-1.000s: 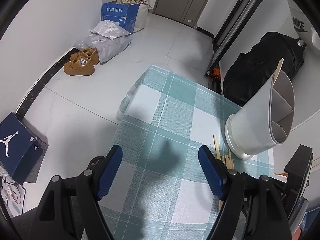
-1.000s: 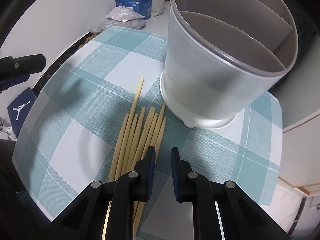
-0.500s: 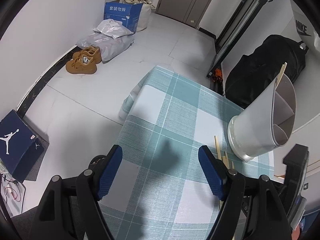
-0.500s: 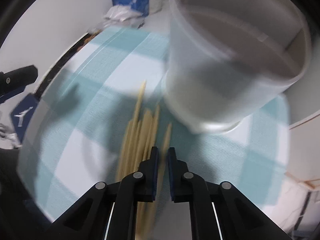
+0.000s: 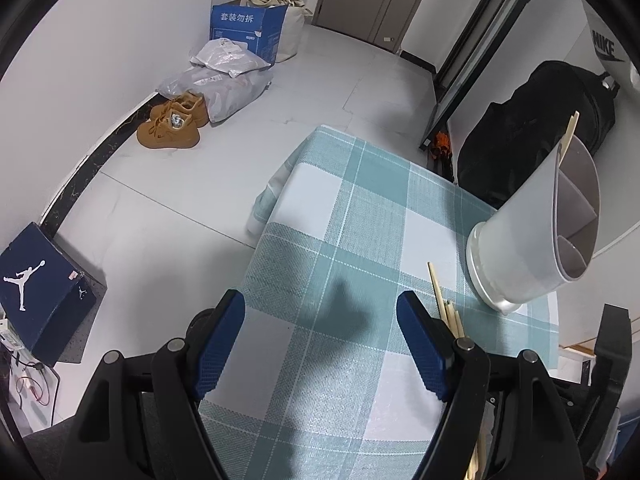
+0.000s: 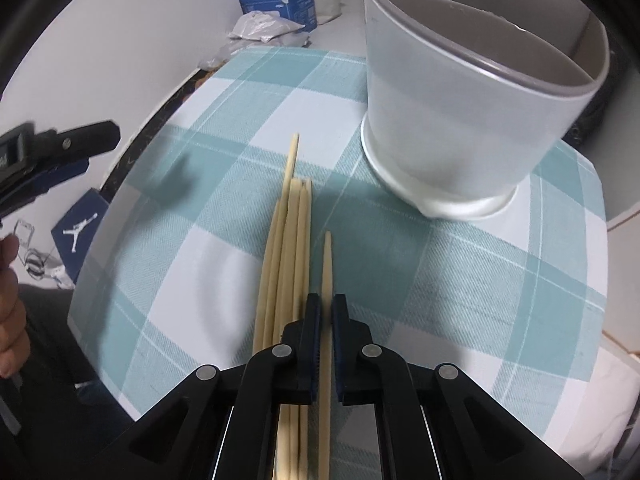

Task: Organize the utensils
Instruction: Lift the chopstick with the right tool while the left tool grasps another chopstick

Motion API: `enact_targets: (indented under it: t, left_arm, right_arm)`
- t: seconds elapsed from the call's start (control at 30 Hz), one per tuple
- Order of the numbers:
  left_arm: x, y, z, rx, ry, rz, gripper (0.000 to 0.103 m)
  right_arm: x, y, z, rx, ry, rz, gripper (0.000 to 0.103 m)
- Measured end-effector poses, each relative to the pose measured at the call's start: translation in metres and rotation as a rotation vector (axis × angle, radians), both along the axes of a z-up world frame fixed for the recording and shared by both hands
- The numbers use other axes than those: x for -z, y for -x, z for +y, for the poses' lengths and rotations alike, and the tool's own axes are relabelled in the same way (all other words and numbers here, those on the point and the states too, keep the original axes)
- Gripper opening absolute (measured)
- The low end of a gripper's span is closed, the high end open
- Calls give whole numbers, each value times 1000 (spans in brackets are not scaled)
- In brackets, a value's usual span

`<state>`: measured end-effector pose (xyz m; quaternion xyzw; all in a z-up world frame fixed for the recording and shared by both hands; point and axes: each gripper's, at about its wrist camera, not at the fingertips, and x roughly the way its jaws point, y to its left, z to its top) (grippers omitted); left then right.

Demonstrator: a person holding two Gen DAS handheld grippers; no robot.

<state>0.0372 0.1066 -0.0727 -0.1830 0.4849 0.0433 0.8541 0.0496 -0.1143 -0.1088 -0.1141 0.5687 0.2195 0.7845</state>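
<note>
One utensil holder [image 6: 460,120] stands upright on the tabletop [image 6: 460,280], which carries a teal-and-white checked cloth. The holder is a pale grey round tub on a white foot, its inside split by partition walls into compartments. In the left wrist view one pair of chopstick tips [image 5: 570,132] rises above its far rim.

A loose bundle of chopsticks [image 6: 288,248] lies flat on the cloth just beside the holder's foot, apart from it. At least five can be counted, though the exact number is unclear where they overlap. They are plain pale wood, slim and tapered, roughly parallel, tips towards the holder; one reaches further forward than the rest.

One single chopstick [image 6: 327,264] sits to the right of the bundle, separate from it. The right gripper [image 6: 326,316] has just been closing, and its blue fingers [image 6: 314,320] are now pinched on this stick.

The left gripper [image 5: 320,320] hovers over bare cloth, its fingers [image 5: 224,320] spread wide with nothing between them
</note>
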Motion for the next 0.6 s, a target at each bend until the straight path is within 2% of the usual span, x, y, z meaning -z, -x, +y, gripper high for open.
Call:
enact_targets:
  t: [0.13, 0.33, 0.5, 0.6]
  left_arm:
    - [2, 0, 1, -5, -7, 11, 75]
    - [5, 1, 1, -3, -20, 26, 75]
    - [11, 1, -2, 12, -25, 50, 75]
    - [17, 1, -6, 20, -22, 82, 75]
  right_arm:
    - [-3, 3, -1, -14, 34, -13, 5]
    - [0, -16, 15, -20, 49, -37, 8]
    - [0, -24, 21, -30, 26, -57, 8]
    - [0, -26, 15, -15, -11, -62, 4]
